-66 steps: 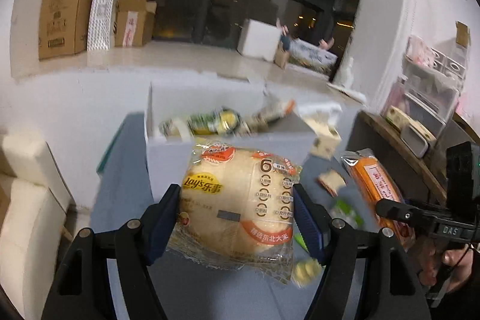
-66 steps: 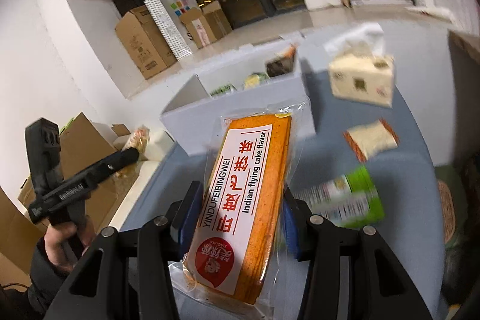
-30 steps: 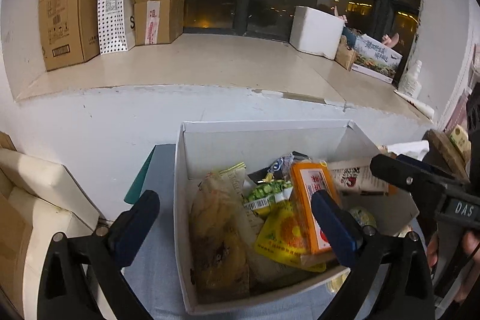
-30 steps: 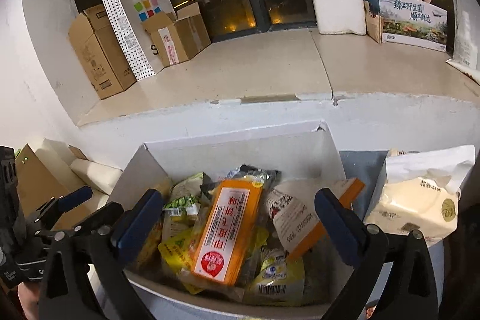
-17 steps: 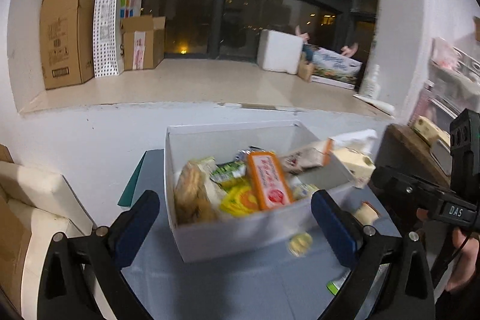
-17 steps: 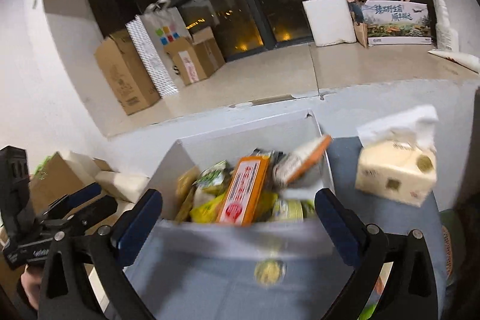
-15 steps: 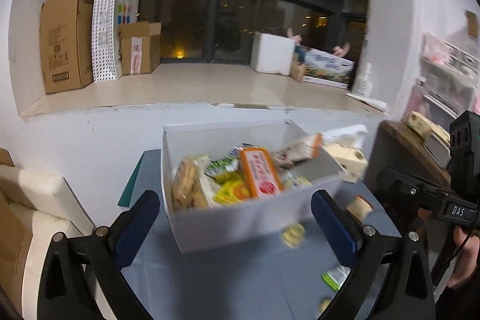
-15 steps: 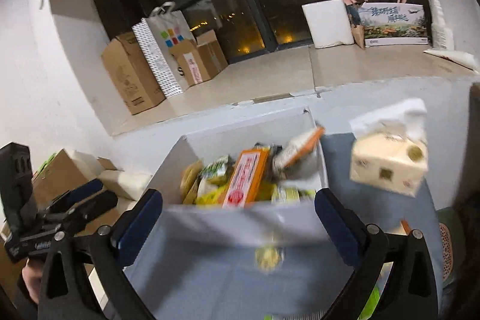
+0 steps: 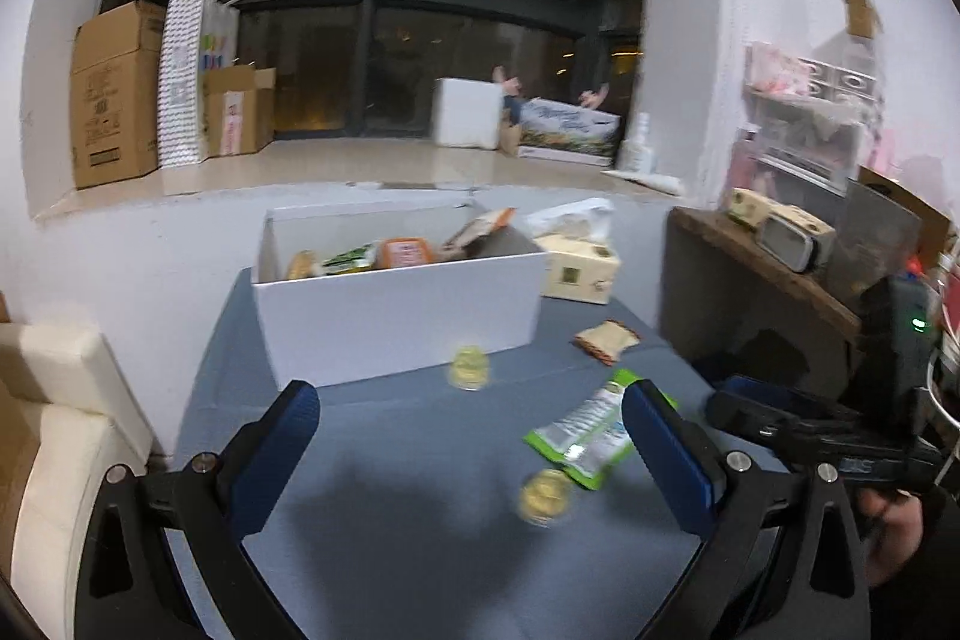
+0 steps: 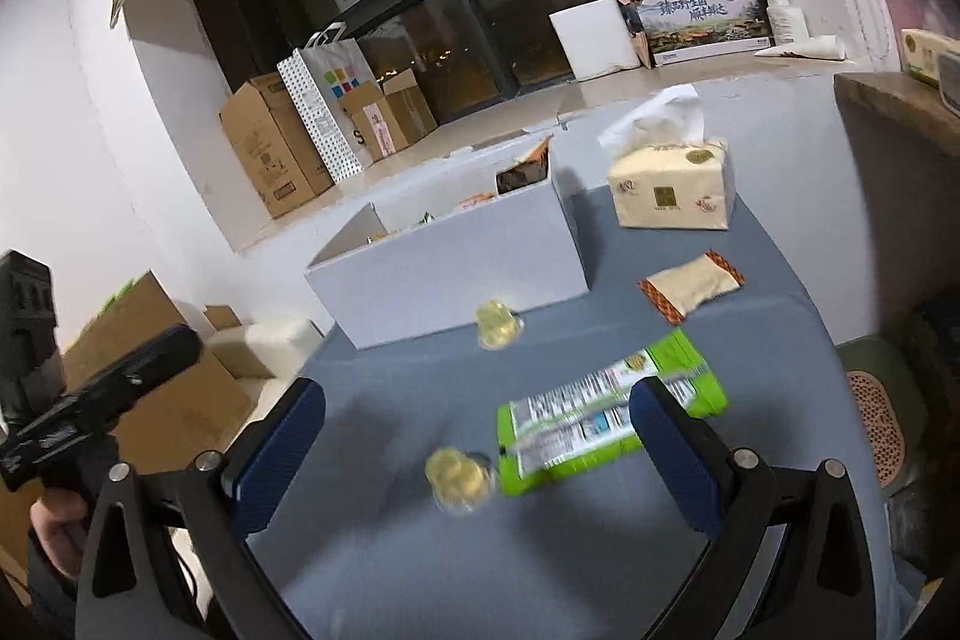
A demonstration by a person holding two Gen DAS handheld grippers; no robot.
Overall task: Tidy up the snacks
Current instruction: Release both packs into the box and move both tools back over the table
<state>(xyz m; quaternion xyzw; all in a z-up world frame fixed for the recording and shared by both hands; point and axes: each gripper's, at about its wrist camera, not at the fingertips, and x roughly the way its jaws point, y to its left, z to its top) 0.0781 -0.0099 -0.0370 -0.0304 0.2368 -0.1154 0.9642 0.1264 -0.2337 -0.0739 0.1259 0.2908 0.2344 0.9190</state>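
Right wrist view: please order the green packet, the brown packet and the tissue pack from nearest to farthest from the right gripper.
1. green packet, by the right gripper, toward its right finger.
2. brown packet, farther back on the right.
3. tissue pack, rear right.

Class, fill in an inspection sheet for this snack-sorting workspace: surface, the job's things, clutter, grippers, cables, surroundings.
Surface: grey-blue table, mostly bare in front.
Job's things: white box holds several snacks; outside it lie a green packet, a beige packet and two yellow jelly cups.
Clutter: tissue pack beside the box.
Grippers: left hand-held gripper open, empty; right hand-held gripper open, empty.
Cables: nothing seen.
Surroundings: cardboard boxes and a paper bag on the window ledge; dark windows.
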